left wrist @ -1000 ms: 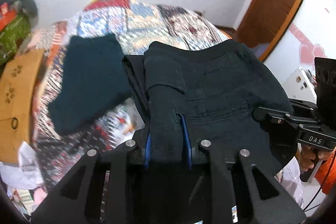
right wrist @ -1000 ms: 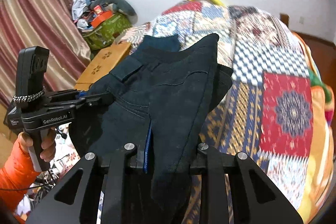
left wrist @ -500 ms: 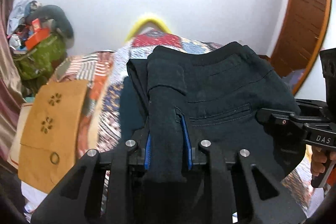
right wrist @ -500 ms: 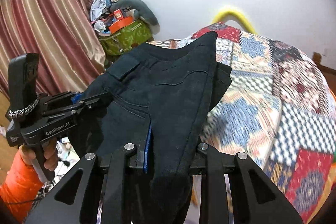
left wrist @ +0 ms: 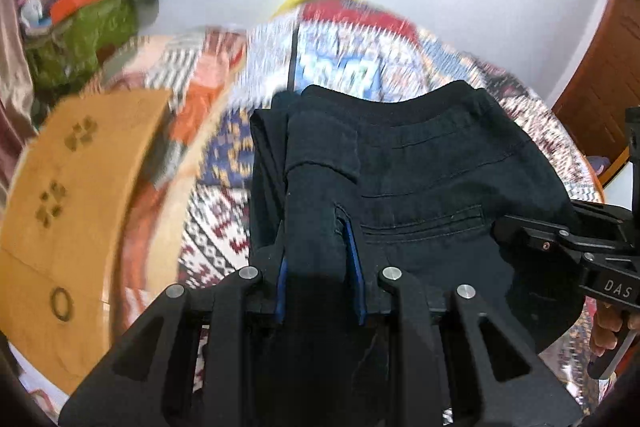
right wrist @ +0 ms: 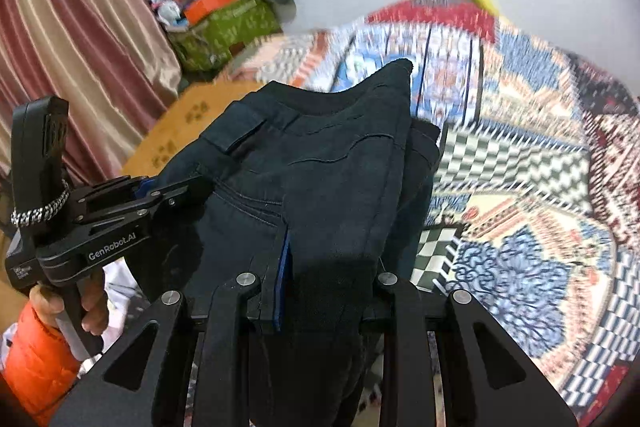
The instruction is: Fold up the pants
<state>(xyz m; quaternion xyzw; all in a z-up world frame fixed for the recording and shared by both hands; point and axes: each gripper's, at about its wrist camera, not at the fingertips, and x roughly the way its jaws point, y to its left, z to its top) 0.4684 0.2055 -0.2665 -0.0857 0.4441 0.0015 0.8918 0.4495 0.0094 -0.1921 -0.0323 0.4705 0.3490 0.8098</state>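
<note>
Here the patchwork bedspread (right wrist: 532,155) fills the background of both views, blurred, with a tan cardboard box (left wrist: 76,195) at its left edge and a heap of bags (right wrist: 224,19) against the wall by the curtain (right wrist: 76,39). Above the bed hang the dark navy pants (left wrist: 424,187), already doubled over, held up between the two tools with the waistband farthest from the cameras and a welt pocket (left wrist: 424,225) facing up. The left gripper (left wrist: 320,251) has its fingers closed on one bunched edge of the cloth; the right gripper (right wrist: 324,259) is likewise clamped on the opposite edge, each visible in the other's view. The fabric looks like soft, mid-weight twill: it sags between the grips and will drape rather than hold a crease, though it seems unlikely to slip. Holding several layers at the outer edges seems the sound place, keeping the fold square when laid down.
</note>
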